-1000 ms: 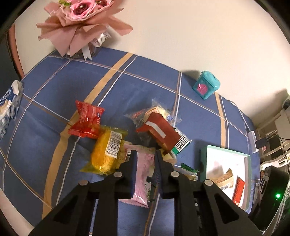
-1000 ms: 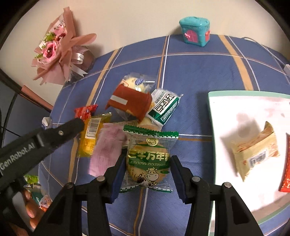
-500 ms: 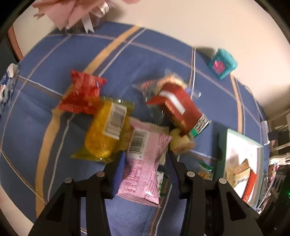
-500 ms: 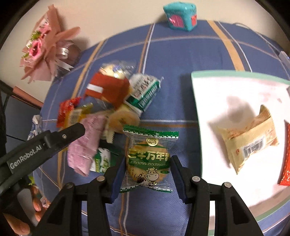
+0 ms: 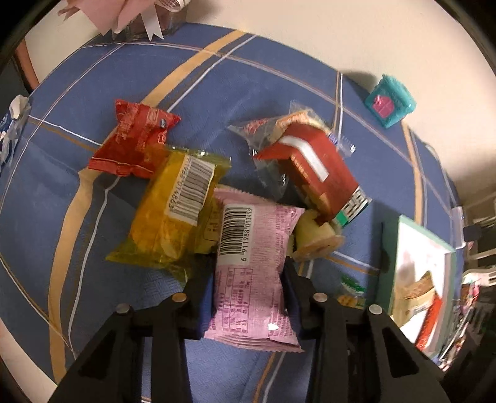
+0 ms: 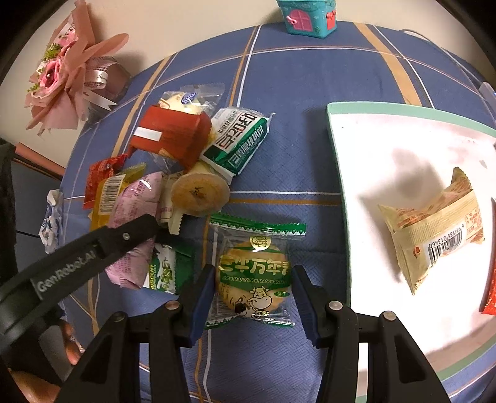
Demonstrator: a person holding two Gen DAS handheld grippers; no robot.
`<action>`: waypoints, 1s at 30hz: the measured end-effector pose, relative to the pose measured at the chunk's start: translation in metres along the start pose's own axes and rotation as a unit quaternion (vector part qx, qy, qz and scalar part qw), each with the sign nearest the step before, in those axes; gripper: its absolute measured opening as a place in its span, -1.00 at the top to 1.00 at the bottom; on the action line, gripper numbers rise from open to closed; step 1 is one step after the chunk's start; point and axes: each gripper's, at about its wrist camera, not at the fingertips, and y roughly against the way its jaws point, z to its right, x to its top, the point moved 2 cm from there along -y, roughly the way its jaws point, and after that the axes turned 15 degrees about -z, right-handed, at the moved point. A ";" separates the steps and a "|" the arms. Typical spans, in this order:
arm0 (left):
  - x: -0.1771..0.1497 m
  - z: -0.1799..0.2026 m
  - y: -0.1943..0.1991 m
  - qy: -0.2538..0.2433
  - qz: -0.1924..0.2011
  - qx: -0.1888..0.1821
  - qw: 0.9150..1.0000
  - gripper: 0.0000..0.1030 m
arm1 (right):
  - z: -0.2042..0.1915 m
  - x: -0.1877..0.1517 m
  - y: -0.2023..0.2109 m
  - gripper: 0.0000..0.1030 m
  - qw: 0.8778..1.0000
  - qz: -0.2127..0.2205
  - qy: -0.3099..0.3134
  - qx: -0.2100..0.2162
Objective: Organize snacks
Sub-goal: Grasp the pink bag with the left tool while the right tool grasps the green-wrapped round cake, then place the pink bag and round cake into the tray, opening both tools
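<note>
My left gripper (image 5: 248,279) has its fingers on both sides of a pink snack packet (image 5: 252,269) with a barcode; whether the pads press it is unclear. My right gripper (image 6: 252,288) is shut on a green cookie packet (image 6: 255,269), held above the blue cloth near the white tray (image 6: 341,173). A pile of snacks lies on the cloth: a yellow packet (image 5: 176,210), a red packet (image 5: 133,139), a red-brown box (image 5: 313,173), a green-white packet (image 6: 238,139) and a round cake (image 6: 200,192). The tray holds a beige packet (image 6: 434,226) and a red one at its edge.
A teal toy house (image 6: 307,15) stands at the table's far edge. A pink flower bouquet (image 6: 65,74) sits at the far left. A blue-white packet (image 5: 9,130) lies at the left edge. The left gripper's arm (image 6: 77,257) crosses the right wrist view.
My left gripper opened, moved forward and down, and now straddles the pink packet. My right gripper carried the green cookie packet toward the tray.
</note>
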 end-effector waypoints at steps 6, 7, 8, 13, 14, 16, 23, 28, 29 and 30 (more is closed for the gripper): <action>-0.002 -0.001 0.031 0.004 0.035 -0.009 0.999 0.21 | 0.002 0.000 0.016 -0.02 1.000 0.016 -0.001 0.014; -0.002 -0.001 0.037 0.005 0.042 -0.014 0.999 0.21 | 0.001 -0.001 0.019 -0.02 1.000 0.020 0.000 0.015; -0.002 -0.002 0.041 0.006 0.047 -0.016 0.999 0.20 | 0.000 -0.001 0.023 -0.02 1.000 0.023 0.000 0.018; -0.008 -0.003 0.061 0.009 0.070 -0.026 0.997 0.20 | -0.001 -0.004 0.039 -0.02 0.999 0.041 0.001 0.028; -0.009 -0.001 0.063 0.008 0.073 -0.027 0.997 0.20 | 0.000 -0.005 0.042 -0.02 0.999 0.044 0.002 0.029; -0.010 0.005 0.063 0.005 0.074 -0.029 0.997 0.20 | 0.002 -0.007 0.047 -0.02 0.998 0.048 0.001 0.030; -0.015 0.050 0.056 -0.033 0.066 -0.032 0.997 0.20 | 0.030 -0.006 0.072 -0.02 0.996 0.079 -0.027 0.020; -0.023 0.096 0.048 -0.084 0.062 -0.030 0.994 0.20 | 0.082 -0.008 0.097 -0.02 0.990 0.108 -0.090 0.015; -0.025 0.101 0.048 -0.091 0.062 -0.030 0.993 0.20 | 0.094 -0.010 0.102 -0.02 0.988 0.114 -0.102 0.013; -0.027 0.113 0.047 -0.106 0.063 -0.028 0.992 0.20 | 0.105 -0.011 0.107 -0.02 0.986 0.118 -0.113 0.010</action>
